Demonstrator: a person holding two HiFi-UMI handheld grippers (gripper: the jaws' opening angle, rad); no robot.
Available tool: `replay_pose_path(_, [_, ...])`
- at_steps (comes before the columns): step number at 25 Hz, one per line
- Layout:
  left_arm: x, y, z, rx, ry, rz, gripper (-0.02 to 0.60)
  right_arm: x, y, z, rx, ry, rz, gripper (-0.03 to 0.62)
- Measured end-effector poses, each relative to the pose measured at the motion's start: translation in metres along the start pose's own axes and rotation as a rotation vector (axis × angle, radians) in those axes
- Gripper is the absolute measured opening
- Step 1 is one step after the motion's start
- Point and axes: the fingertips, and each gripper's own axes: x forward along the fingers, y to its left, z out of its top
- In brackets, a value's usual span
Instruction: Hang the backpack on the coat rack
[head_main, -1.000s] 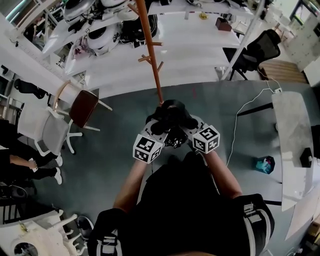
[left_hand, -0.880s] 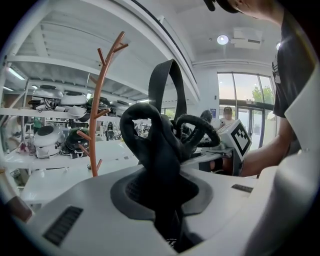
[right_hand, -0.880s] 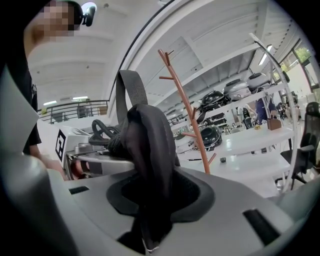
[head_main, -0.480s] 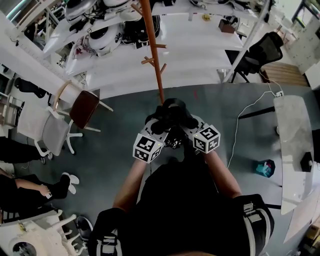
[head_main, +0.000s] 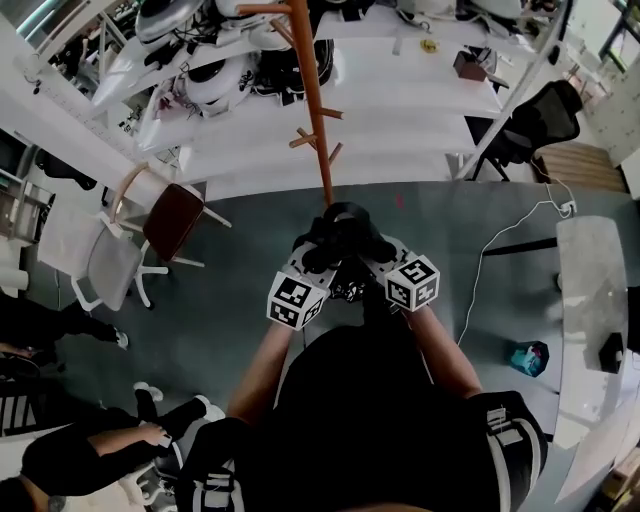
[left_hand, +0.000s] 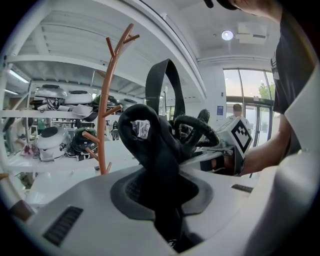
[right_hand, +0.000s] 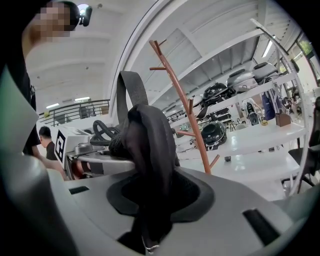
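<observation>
Both grippers hold a black backpack (head_main: 342, 238) up in front of the person. My left gripper (head_main: 318, 262) is shut on a thick fold of its black fabric (left_hand: 155, 150). My right gripper (head_main: 372, 258) is shut on another bunched part of the backpack (right_hand: 150, 150). A flat black strap loop (left_hand: 165, 85) stands up above the grip. The orange-brown coat rack (head_main: 312, 100) with short angled pegs rises just beyond the backpack, seen left of it as the coat rack (left_hand: 104, 125) and right of it as the coat rack (right_hand: 187, 120).
Long white tables (head_main: 400, 100) carrying helmets (head_main: 215, 75) stand behind the rack. A brown chair (head_main: 170, 220) and a white chair (head_main: 105, 265) are at left, a black office chair (head_main: 535, 120) at right. A white desk (head_main: 590, 290) and floor cable (head_main: 490, 260) lie right. A person's legs (head_main: 110, 450) are at lower left.
Both grippers and the backpack have come closer to the coat rack, which now reaches lower in the head view. People at the lower left have shifted position.
</observation>
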Motion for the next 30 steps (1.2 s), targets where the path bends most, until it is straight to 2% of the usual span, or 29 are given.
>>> replay_pose_path(11, [0.065, 0.057, 0.028, -0.024, 0.004, 0.051, 0.086, 0.042, -0.069, 0.04, -0.043, 0.053, 0.042, 0.127])
replay_pose_path(21, [0.106, 0.085, 0.05, -0.046, -0.001, 0.093, 0.084, 0.062, -0.113, 0.065, -0.059, 0.085, 0.08, 0.127])
replay_pose_path(30, [0.129, 0.114, 0.065, -0.084, -0.002, 0.157, 0.084, 0.088, -0.138, 0.086, -0.078, 0.125, 0.156, 0.127])
